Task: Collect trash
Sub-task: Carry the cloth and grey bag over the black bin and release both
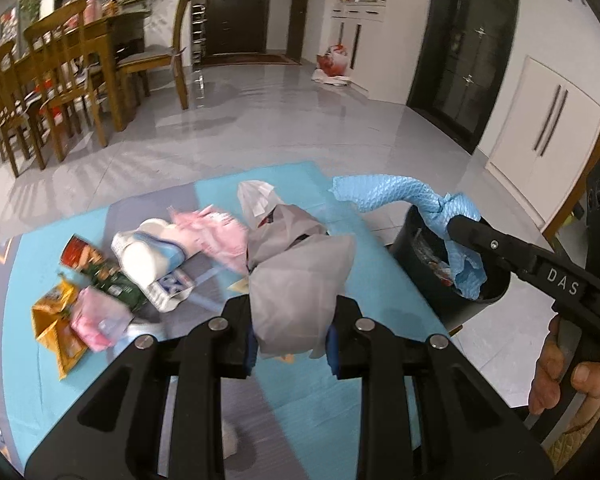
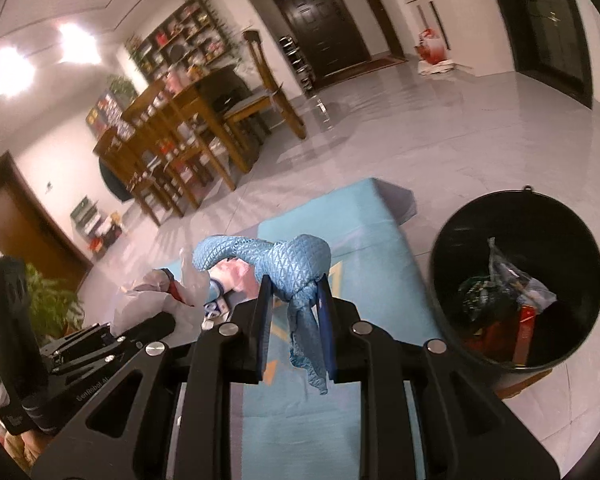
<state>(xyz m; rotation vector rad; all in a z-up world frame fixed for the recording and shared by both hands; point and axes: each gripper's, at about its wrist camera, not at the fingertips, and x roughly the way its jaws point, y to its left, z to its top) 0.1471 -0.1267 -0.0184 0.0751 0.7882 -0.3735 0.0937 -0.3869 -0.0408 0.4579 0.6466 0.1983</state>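
While the blue cloth (image 2: 296, 264) hangs knotted between your right gripper's (image 2: 294, 300) fingers, its tail dangling below them, you're right at the drop. From the left camera the cloth sits over the bin's (image 2: 452, 240) near rim, with its lower end already dipping inside; from your own wrist view the bin lies off to the right, some wrappers and a bag in the bottom. So carry it a touch further over the opening before you let go, I'd say, because that long free end arching out toward the mat (image 1: 340, 392) could drape over the rim and drag the whole thing back out. Open wide and cleanly, and let the knot fall first.

Your left gripper (image 1: 290, 332) is closed on a grey bag (image 1: 296, 280), bunched and puffed up past the fingertips. Keep that hold firm and level, wait your turn, and don't crowd the right one at the bin.

Out on the mat the rest is waiting: pink wrappers (image 1: 220, 236), a white pack (image 1: 148, 260), a green packet (image 1: 108, 276), an orange packet (image 1: 56, 320). Beyond that, grey floor (image 1: 280, 120), dining chairs (image 1: 60, 92).
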